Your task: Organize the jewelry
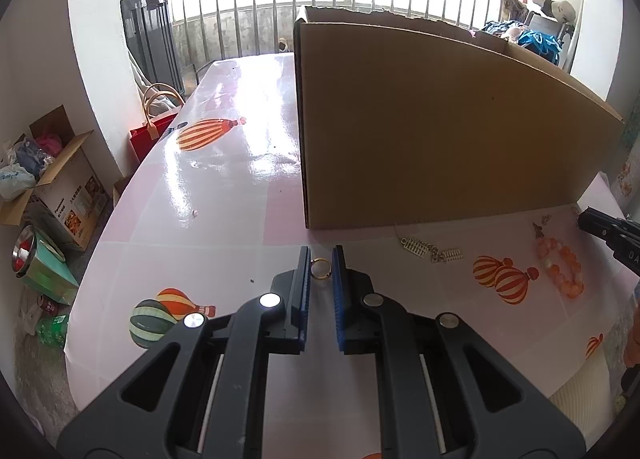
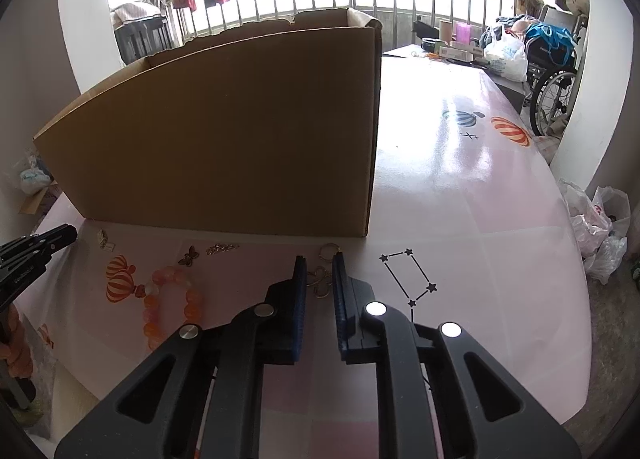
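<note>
Gold ring on the pink tablecloth, between the tips of the left gripper; jaws narrowed to a slim gap, left pad against the ring's edge, firm grip not certain. Silver clover-shaped charm between the tips of the right gripper, jaws likewise almost closed about it, small hoop just beyond the tips. Left of the right fingers: butterfly charm, orange bead bracelet. Ahead of both: tall cardboard box.
</note>
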Demonstrator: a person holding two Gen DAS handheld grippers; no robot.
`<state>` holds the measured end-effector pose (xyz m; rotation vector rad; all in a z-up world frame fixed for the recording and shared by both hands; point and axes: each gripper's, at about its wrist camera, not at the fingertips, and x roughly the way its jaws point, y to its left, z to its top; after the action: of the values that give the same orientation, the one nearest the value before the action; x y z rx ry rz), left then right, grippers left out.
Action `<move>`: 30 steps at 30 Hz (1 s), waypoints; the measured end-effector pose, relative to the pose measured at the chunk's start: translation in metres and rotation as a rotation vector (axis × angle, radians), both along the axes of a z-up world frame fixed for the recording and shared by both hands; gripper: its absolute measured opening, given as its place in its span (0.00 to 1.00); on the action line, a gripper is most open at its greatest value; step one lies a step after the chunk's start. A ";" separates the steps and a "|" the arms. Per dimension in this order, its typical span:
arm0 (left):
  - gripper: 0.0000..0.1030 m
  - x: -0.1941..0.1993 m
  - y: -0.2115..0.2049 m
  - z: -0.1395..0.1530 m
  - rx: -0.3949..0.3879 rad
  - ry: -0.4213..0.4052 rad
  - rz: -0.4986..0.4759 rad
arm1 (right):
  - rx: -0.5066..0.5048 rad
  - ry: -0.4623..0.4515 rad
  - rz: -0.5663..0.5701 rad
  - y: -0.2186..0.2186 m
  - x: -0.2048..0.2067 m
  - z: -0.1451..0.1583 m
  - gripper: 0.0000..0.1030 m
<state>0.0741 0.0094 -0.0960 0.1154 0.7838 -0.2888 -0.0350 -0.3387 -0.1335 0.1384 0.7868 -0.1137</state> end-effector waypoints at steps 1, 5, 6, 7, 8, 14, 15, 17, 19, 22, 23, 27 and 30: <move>0.09 0.000 0.000 0.000 0.000 0.000 0.001 | 0.003 0.001 -0.002 -0.001 0.000 0.000 0.13; 0.09 0.000 0.000 0.000 -0.001 0.001 0.001 | 0.020 0.002 0.002 0.000 -0.001 0.001 0.14; 0.09 -0.001 0.000 0.000 0.000 0.001 0.000 | 0.024 0.000 0.005 0.000 -0.001 0.002 0.18; 0.09 0.000 0.000 0.000 0.001 0.001 -0.001 | 0.021 0.005 0.003 0.000 0.000 0.003 0.27; 0.09 -0.001 -0.001 0.000 0.001 0.002 0.000 | 0.021 0.004 0.000 -0.003 0.001 0.003 0.31; 0.09 -0.002 -0.002 0.001 0.003 0.002 0.001 | -0.043 0.057 0.029 0.008 0.007 -0.002 0.30; 0.09 -0.002 -0.003 0.001 0.002 0.002 0.001 | -0.053 0.062 0.034 0.007 0.007 -0.001 0.23; 0.09 -0.002 -0.003 0.002 0.003 0.001 0.001 | -0.038 0.073 0.038 0.007 0.008 0.000 0.18; 0.09 -0.003 -0.003 0.002 0.002 0.000 0.002 | -0.035 0.079 0.039 0.007 0.010 0.000 0.15; 0.09 -0.004 -0.003 0.002 0.000 0.000 0.003 | -0.027 0.076 0.039 0.005 0.008 0.001 0.04; 0.09 -0.004 -0.003 0.002 0.000 0.000 0.004 | -0.006 0.077 0.041 0.003 0.009 0.001 0.04; 0.09 -0.005 -0.004 0.003 -0.001 -0.001 0.004 | 0.006 0.076 0.043 0.001 0.008 0.001 0.04; 0.09 -0.006 -0.004 0.004 0.000 -0.003 0.004 | 0.010 0.061 0.045 0.001 0.006 0.004 0.05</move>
<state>0.0685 0.0052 -0.0922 0.1146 0.7808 -0.2849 -0.0289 -0.3375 -0.1299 0.1267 0.8507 -0.0716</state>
